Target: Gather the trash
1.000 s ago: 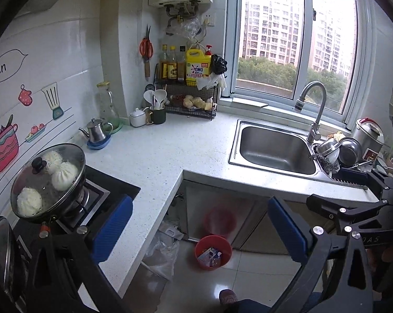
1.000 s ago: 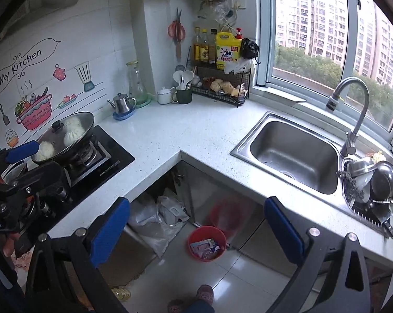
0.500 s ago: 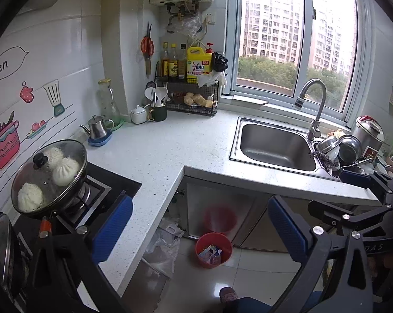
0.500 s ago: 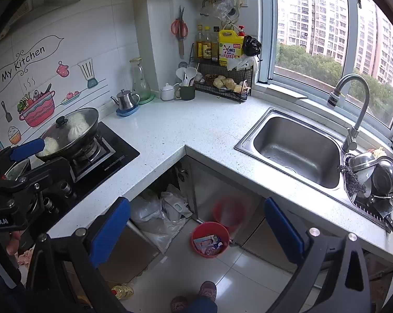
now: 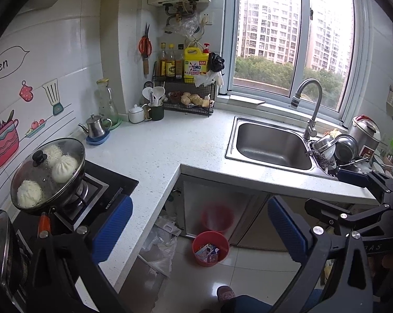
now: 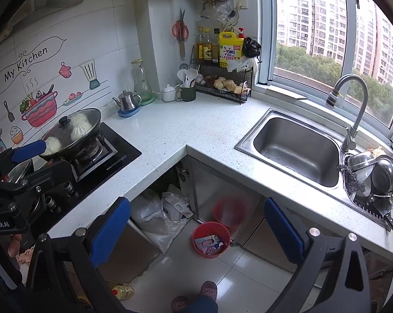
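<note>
A small red trash bin (image 5: 210, 248) stands on the floor below the corner of the white counter (image 5: 154, 151), with several wrappers inside; it also shows in the right wrist view (image 6: 211, 239). My left gripper (image 5: 196, 227) is open and empty, held high above the bin. My right gripper (image 6: 197, 225) is open and empty too, also well above the bin. Each gripper shows at the edge of the other's view. No loose trash shows on the counter.
A lidded pan of buns (image 5: 48, 174) sits on the stove at left. A steel sink (image 5: 272, 144) and stacked bowls (image 5: 337, 150) are at right. A kettle (image 5: 95, 129), jars and a bottle rack (image 5: 188, 96) line the back. Plastic bags (image 6: 165, 214) lie under the counter.
Both grippers have drifted slightly back and up, so the counter and bin look a little farther away. Both stay open and empty.
</note>
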Tool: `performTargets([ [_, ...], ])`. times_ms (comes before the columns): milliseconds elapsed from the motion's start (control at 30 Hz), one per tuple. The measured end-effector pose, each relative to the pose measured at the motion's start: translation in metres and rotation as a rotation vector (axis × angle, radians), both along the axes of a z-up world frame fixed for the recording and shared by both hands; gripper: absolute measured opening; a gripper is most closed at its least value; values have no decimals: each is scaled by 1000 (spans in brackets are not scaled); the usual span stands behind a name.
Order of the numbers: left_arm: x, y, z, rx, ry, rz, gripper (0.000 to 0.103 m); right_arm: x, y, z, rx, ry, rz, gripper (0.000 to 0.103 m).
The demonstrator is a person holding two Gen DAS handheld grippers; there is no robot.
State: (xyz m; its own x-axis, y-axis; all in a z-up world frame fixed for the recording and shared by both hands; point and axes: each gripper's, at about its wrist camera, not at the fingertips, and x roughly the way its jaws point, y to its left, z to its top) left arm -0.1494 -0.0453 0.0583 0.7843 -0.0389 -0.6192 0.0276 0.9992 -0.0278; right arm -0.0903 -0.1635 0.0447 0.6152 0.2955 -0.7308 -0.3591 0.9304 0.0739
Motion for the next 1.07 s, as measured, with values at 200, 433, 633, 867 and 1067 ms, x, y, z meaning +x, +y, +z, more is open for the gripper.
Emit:
performTargets([
  [200, -4, -1, -1, 1, 4, 4, 103, -3, 0, 0, 0, 4, 5, 102],
  [433, -9, -3, 0, 8, 2, 9, 103, -7, -1, 3, -10, -4, 4, 102],
  [633, -10, -5, -2, 20, 10, 9, 103, -9, -4, 3, 0, -1, -4, 102],
  [867, -11, -9, -4, 24, 21, 1, 103, -8, -8, 2, 10, 7, -7, 102],
  [1067, -11, -14, -5, 31, 25, -15, 103, -6, -11, 1, 9, 16, -10, 102],
])
